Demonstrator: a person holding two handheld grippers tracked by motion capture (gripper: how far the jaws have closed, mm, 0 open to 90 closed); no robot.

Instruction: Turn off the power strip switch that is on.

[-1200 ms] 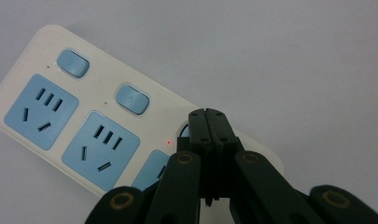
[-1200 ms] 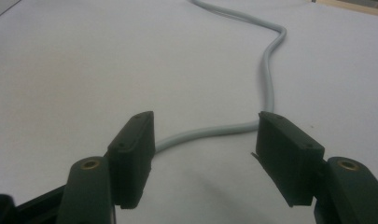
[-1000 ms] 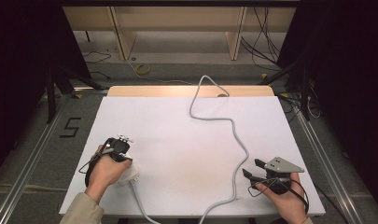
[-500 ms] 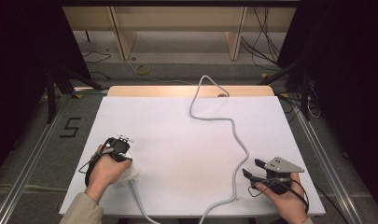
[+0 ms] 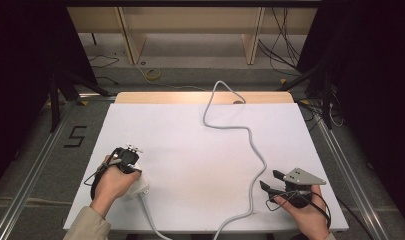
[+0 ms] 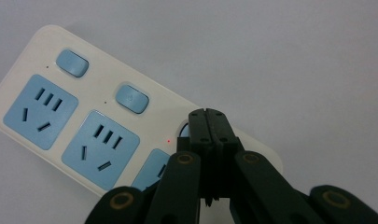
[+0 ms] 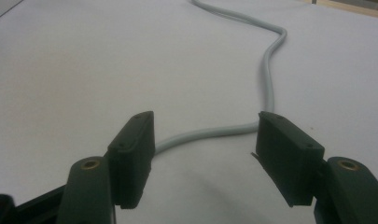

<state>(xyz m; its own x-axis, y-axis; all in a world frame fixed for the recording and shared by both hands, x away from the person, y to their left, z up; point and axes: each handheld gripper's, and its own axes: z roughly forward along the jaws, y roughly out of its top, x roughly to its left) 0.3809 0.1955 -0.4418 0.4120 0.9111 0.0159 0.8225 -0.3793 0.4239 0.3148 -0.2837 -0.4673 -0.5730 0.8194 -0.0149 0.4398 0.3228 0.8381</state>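
Observation:
A white power strip [image 6: 84, 121] with blue sockets and blue rocker switches [image 6: 132, 98] lies on the white table [image 5: 190, 150]. My left gripper [image 6: 210, 116] is shut, jaws pressed together with nothing between them. Its tips rest on the strip's third switch [image 6: 183, 131], beside a small red light [image 6: 168, 139]. In the high view the left gripper [image 5: 125, 159] points down at the strip [image 5: 139, 186] near the table's front left. My right gripper [image 7: 205, 140] is open at the front right [image 5: 270, 181]. The grey cable [image 7: 270, 60] lies just past its fingertips.
The grey cable [image 5: 250, 135] snakes from the table's far edge down to the front edge, left of the right gripper. A wooden strip [image 5: 200, 97] borders the far side. Dark curtains and metal rails flank the table.

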